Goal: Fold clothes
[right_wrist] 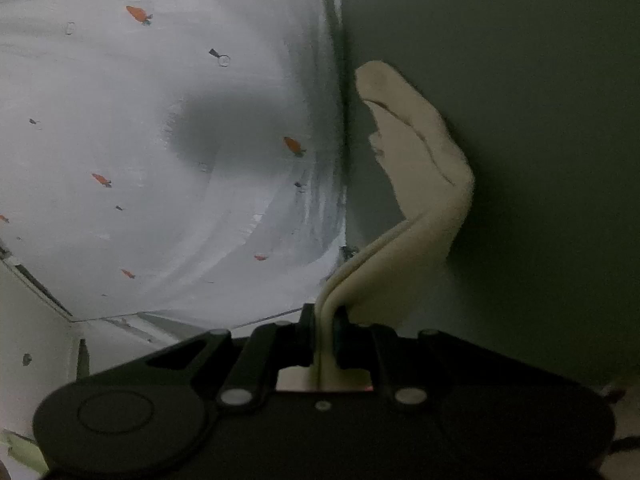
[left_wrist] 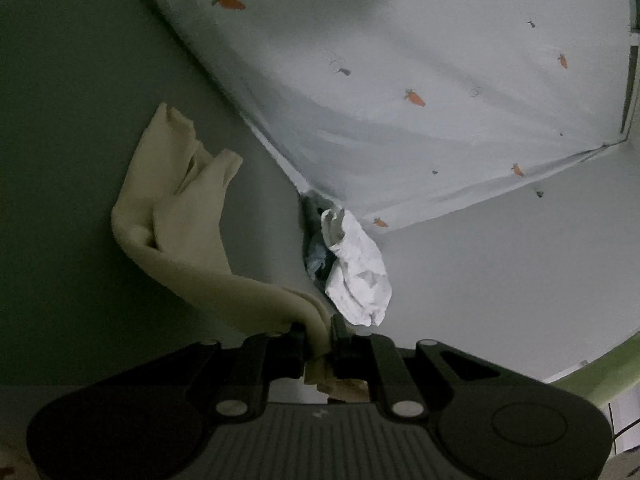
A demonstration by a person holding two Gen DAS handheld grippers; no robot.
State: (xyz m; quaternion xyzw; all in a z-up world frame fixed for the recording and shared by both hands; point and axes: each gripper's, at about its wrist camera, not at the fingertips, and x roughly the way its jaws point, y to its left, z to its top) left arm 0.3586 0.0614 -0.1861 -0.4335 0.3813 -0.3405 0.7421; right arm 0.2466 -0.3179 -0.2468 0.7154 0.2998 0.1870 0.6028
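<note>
Cream cloth (left_wrist: 180,232) sat pinched in my left tool (left_wrist: 319,330), fingers pressed together on a bunched edge that ran through the gap and out the back. From the left wrist view the cloth trailed away toward 10 o'clock, twisted and hanging in loose lobes, not spread flat on anything I could see.

My right tool (right_wrist: 324,326) likewise had its fingers pressed together on an edge of what looked like the same cream cloth (right_wrist: 416,200), which rose from the grip and bent toward 12 o'clock in a doubled, curling strip.

Both views looked onto a pale bedsheet with carrot print (left_wrist: 420,80), with a dark plain wall (left_wrist: 80,140) beside it. At about 12 o'clock from the left tool a crumpled white garment (left_wrist: 360,272) lay against something darker and bluish; whether that was more laundry I could not tell.

Judgement: early in the fold. The cream piece was held up at two edges but no flat fold or neat crease showed. Left to do: stretch it, lay it down, fold it; the white garment looked unfolded too.
</note>
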